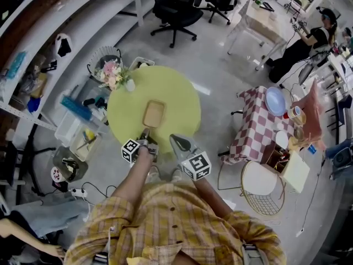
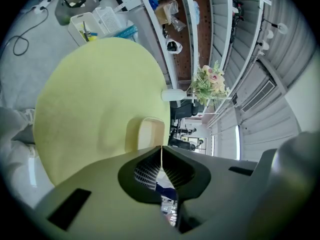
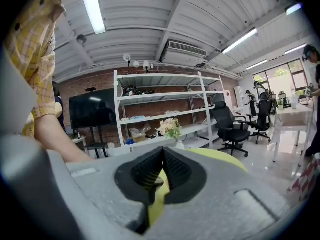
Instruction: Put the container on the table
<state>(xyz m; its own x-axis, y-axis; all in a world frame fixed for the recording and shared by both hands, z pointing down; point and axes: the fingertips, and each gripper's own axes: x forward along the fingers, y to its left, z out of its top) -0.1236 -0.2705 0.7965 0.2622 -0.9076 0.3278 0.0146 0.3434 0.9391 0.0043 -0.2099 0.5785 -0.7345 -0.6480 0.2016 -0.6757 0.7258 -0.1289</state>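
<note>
A tan rectangular container [image 1: 154, 114] lies flat in the middle of the round yellow-green table [image 1: 182, 101]. My left gripper [image 1: 145, 132] reaches its near edge. In the left gripper view the container [image 2: 149, 131] sits just past the jaw tips, and a thin pale strip of its rim runs between the closed pads of the left gripper [image 2: 161, 149]. My right gripper [image 1: 175, 140] hovers at the table's near edge, right of the container, apart from it. In its own view the right gripper [image 3: 163, 150] is shut with nothing held.
A vase of flowers [image 1: 113, 74] stands at the table's far left edge. Bins and boxes [image 1: 77, 131] crowd the floor to the left. A checkered table [image 1: 256, 127] with dishes and a wire chair [image 1: 262, 187] stand to the right. Office chairs [image 1: 176, 10] are beyond.
</note>
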